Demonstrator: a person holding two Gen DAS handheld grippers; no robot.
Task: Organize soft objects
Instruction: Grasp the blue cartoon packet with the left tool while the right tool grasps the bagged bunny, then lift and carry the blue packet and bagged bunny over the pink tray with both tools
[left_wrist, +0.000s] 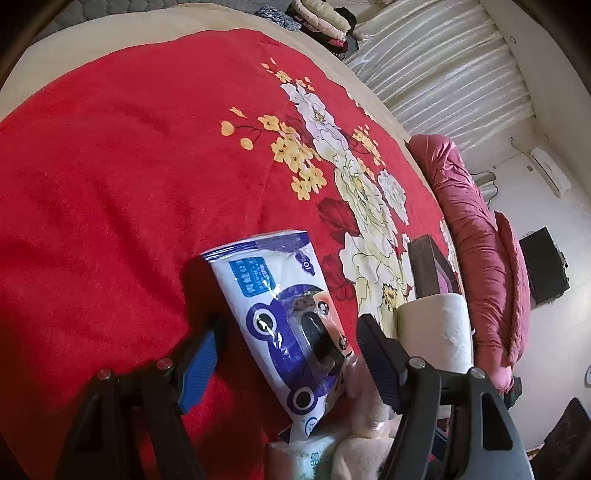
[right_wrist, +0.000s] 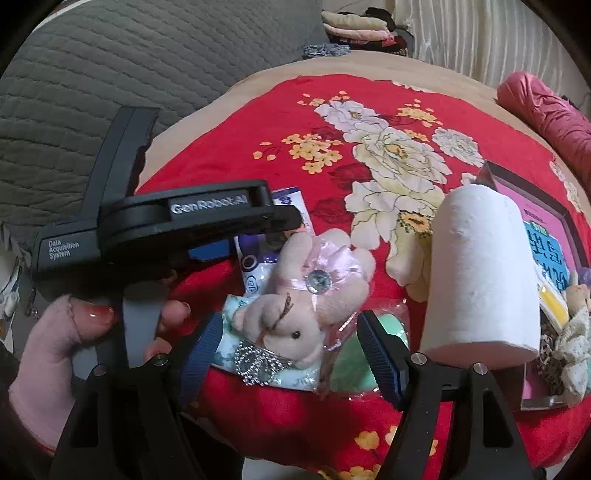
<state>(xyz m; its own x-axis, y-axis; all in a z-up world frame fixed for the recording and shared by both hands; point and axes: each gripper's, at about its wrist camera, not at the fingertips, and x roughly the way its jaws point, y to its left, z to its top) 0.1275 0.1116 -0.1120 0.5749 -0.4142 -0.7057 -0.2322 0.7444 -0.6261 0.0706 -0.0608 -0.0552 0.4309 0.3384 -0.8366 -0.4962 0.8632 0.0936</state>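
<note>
A pink plush rabbit (right_wrist: 295, 295) with a satin bow and a clear gem is seen lying on a red floral blanket (right_wrist: 332, 122) spread over a bed, on top of a pale green tissue pack (right_wrist: 295, 376), with a beaded chain draped under its head. It is framed between the blue pads of the right tongs (right_wrist: 291, 343), which are held wide open and apart from it. Just behind the rabbit, a blue-and-white plastic pack of paper rolls (left_wrist: 284, 314) is laid flat; the left tongs (left_wrist: 288, 343) are spread open on either side of it, with no pad seen pressing on it. The left tool is gripped by a hand (right_wrist: 74, 317) in a pink sleeve. A white paper roll (right_wrist: 480, 273) is seen just to the right, beside a pink-framed box (right_wrist: 535, 206). A maroon quilt (left_wrist: 476, 236) is bunched at the far edge of the bed.
</note>
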